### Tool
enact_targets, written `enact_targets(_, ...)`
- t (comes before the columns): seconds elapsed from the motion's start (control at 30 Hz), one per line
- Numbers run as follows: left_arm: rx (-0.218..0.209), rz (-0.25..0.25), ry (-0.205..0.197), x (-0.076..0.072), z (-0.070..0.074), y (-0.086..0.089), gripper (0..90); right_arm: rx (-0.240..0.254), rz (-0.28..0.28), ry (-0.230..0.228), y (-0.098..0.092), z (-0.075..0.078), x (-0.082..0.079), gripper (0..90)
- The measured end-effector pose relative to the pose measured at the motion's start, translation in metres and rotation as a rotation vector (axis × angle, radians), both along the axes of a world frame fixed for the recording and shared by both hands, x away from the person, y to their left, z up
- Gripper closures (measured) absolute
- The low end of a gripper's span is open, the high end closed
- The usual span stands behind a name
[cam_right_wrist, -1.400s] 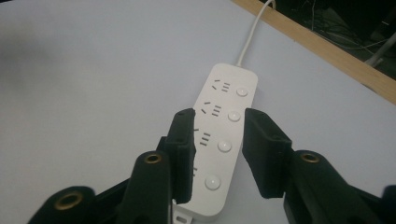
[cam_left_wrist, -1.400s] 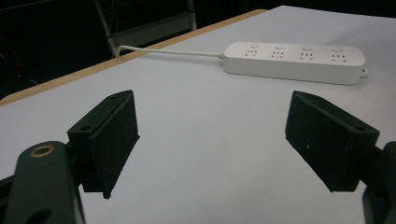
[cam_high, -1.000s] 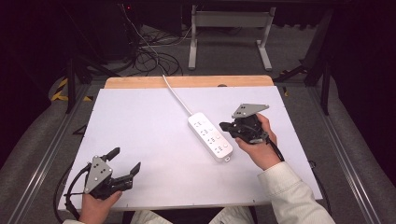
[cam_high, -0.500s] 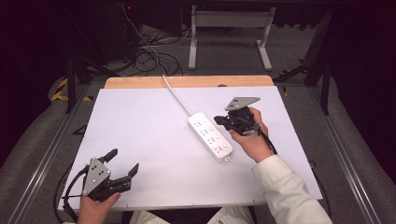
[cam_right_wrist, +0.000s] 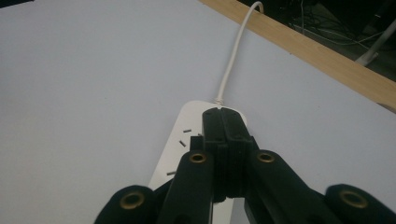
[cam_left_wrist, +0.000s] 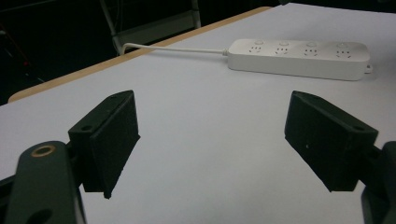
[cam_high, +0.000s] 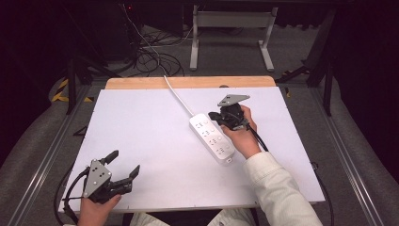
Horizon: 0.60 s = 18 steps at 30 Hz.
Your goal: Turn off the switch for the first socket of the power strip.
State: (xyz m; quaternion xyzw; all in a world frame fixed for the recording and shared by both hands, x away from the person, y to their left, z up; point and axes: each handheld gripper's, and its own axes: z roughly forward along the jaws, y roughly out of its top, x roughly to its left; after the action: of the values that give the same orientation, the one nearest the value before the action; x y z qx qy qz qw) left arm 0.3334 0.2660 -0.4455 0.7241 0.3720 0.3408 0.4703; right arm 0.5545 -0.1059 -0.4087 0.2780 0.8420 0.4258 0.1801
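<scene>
Closed tool hides much of the power strip

In the right gripper view, the right tool point(cam_right_wrist: 223, 135), jaws pressed together, covers most of the power strip point(cam_right_wrist: 180, 144), whose near end runs off the bottom edge. Whether the tips touch its face cannot be told. In the high view, its white cord point(cam_high: 178, 96) is lost among floor cables point(cam_high: 155, 56) beyond the counter point(cam_high: 188, 83).

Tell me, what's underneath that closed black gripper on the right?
The white power strip lies under the shut right gripper, its cord-end sockets showing beside the jaws. Whether the tips touch it, and the button beneath them, stay hidden.
</scene>
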Motion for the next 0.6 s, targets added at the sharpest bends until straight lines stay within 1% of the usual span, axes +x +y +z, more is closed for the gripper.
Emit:
enact_targets(0.13, -0.001, -0.001, -0.001, 0.0, 0.0, 0.0, 18.0, 0.009, -0.019, 0.008, 0.003, -0.007, 0.007, 90.0)
enact_targets(0.27, -0.002, 0.0, -0.001, 0.0, 0.0, 0.0, 18.0, 0.007, -0.034, 0.02, 0.006, -0.014, 0.012, 90.0)
enact_targets(0.6, -0.003, 0.0, 0.001, 0.0, 0.0, 0.0, 18.1, -0.009, -0.04, 0.048, 0.012, -0.028, 0.022, 90.0)
